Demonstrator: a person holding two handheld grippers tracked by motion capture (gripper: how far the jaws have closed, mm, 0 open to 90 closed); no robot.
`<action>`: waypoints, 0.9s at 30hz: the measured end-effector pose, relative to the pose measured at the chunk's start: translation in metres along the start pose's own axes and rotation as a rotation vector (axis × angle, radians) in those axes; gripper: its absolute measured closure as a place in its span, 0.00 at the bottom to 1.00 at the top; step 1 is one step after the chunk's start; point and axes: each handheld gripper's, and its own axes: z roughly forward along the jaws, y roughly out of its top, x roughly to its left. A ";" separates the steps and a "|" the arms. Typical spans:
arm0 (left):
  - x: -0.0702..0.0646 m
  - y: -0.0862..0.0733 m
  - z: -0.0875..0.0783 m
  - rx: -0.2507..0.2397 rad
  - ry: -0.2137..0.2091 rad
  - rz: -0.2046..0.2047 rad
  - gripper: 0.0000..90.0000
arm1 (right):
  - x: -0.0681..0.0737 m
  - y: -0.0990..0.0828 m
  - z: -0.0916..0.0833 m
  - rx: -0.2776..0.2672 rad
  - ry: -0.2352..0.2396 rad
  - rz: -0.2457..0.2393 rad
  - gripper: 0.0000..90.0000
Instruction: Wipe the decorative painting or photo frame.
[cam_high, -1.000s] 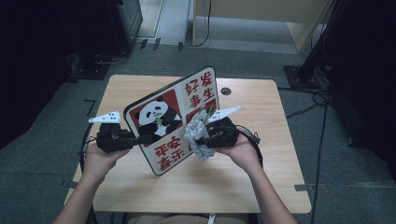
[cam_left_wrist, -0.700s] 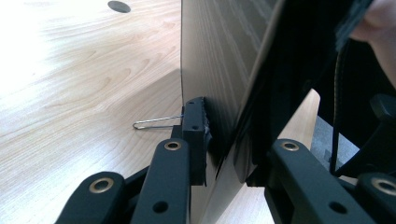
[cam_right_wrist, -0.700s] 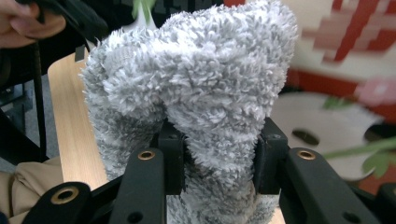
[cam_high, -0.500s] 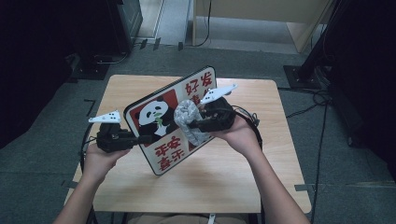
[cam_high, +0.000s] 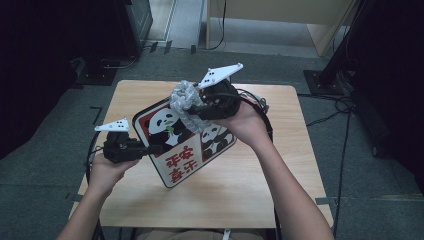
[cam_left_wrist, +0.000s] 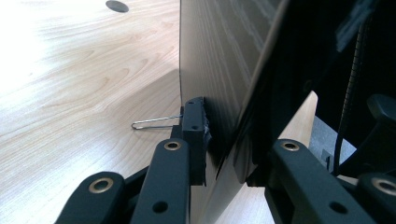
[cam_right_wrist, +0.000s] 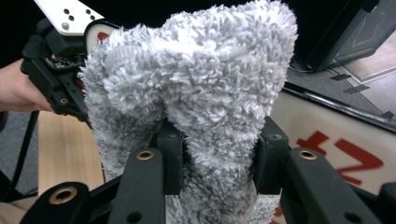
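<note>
A white sign board (cam_high: 182, 161) with a red border, pandas and red characters is held tilted above the wooden table (cam_high: 240, 185). My left gripper (cam_high: 152, 148) is shut on the board's left edge; in the left gripper view its jaws (cam_left_wrist: 224, 140) clamp the thin board (cam_left_wrist: 219, 70) edge-on. My right gripper (cam_high: 192, 107) is shut on a fluffy grey cloth (cam_high: 182, 100), which lies against the board's upper part. In the right gripper view the cloth (cam_right_wrist: 201, 70) bulges between the jaws (cam_right_wrist: 215, 140), with the board (cam_right_wrist: 336, 135) behind and the left gripper (cam_right_wrist: 60, 70) beyond.
Black cables (cam_high: 257, 102) lie on the table's far right side behind the right hand. A thin metal wire clip (cam_left_wrist: 154, 122) sticks out beside the left jaw. A dark cabinet (cam_high: 135, 25) and a stand base (cam_high: 325, 77) sit on the floor beyond the table.
The right gripper has carried the cloth up across the board, from its lower right part to its upper part. The left gripper has kept its hold on the board's edge.
</note>
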 end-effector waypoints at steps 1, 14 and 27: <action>0.000 0.000 0.000 0.000 0.000 0.000 0.84 | 0.001 0.000 0.003 0.007 -0.003 -0.007 0.70; 0.000 0.000 0.000 0.003 0.000 0.001 0.84 | 0.001 -0.020 0.017 0.053 0.008 -0.044 0.70; 0.001 0.000 0.000 0.003 -0.004 0.000 0.84 | 0.002 -0.039 0.028 0.060 0.032 -0.030 0.70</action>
